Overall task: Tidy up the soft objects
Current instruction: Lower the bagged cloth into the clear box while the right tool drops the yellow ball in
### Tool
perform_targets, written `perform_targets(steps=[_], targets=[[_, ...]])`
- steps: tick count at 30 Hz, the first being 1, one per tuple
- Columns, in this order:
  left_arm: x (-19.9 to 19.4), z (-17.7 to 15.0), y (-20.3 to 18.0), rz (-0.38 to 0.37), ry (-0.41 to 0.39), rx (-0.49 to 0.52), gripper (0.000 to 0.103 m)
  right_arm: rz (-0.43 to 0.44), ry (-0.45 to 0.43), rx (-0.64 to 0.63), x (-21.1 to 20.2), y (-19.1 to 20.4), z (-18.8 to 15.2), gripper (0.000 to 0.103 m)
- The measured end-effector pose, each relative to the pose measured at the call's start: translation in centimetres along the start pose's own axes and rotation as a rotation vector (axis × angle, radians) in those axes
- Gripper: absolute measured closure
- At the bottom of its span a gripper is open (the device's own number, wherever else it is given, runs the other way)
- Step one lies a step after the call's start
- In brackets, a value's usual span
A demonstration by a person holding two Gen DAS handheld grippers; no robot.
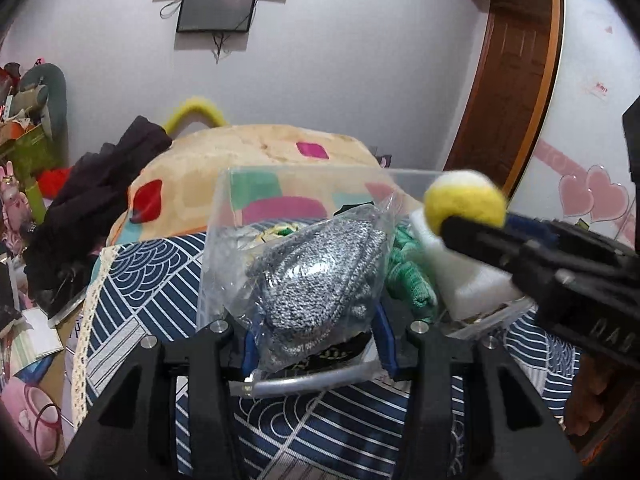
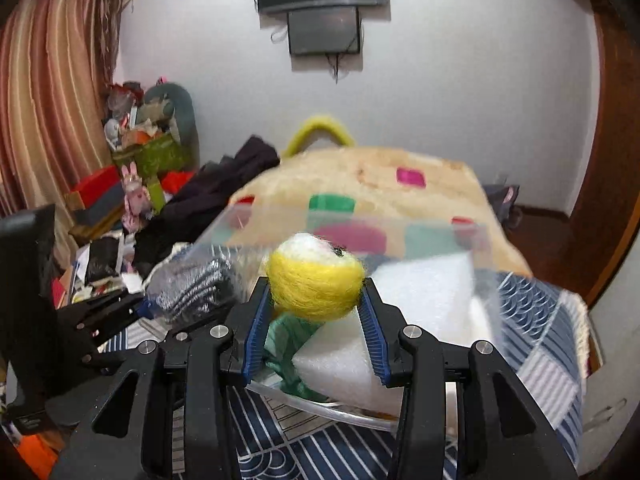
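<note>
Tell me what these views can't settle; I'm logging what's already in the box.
- Clear box floor: hidden in both views by the bagged grey knit, green cloth and white foam.
- Yellow felt ball: motion-blurred in the right gripper; its face is unreadable.
- Left gripper: the bag hides its fingertips.

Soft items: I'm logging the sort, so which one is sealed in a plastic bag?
The grey knit bundle, held by the left claw. The yellow felt ball, green cloth and white foam are unwrapped.
</note>
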State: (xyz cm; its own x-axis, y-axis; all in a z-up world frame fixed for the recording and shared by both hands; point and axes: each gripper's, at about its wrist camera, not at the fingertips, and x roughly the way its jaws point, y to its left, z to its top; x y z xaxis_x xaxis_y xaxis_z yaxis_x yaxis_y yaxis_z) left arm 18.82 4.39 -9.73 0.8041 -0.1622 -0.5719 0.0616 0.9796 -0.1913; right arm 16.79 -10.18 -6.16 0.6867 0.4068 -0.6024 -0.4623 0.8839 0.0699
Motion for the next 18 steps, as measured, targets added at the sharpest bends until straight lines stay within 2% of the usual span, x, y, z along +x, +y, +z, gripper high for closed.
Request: perform_targets(steps=[4,8,18], targets=[[0.7,-0.2,-0.2,0.001,0.009,0.014,0.05,0.005,0.045,-0.01,0.6,0.0,-0.6,0.058],[0.3,-0.5,-0.8,0.021,0.0,0.042,0.037,0.021,0.03,-0.003,-0.5,-0.5,-0.5,0.042],[-3.5,-0.3,-0.7,-0.009,-0.044,0.003,0.037,0.013,-0.08,0.01,-5.6,-1.2,-0.3,0.034]])
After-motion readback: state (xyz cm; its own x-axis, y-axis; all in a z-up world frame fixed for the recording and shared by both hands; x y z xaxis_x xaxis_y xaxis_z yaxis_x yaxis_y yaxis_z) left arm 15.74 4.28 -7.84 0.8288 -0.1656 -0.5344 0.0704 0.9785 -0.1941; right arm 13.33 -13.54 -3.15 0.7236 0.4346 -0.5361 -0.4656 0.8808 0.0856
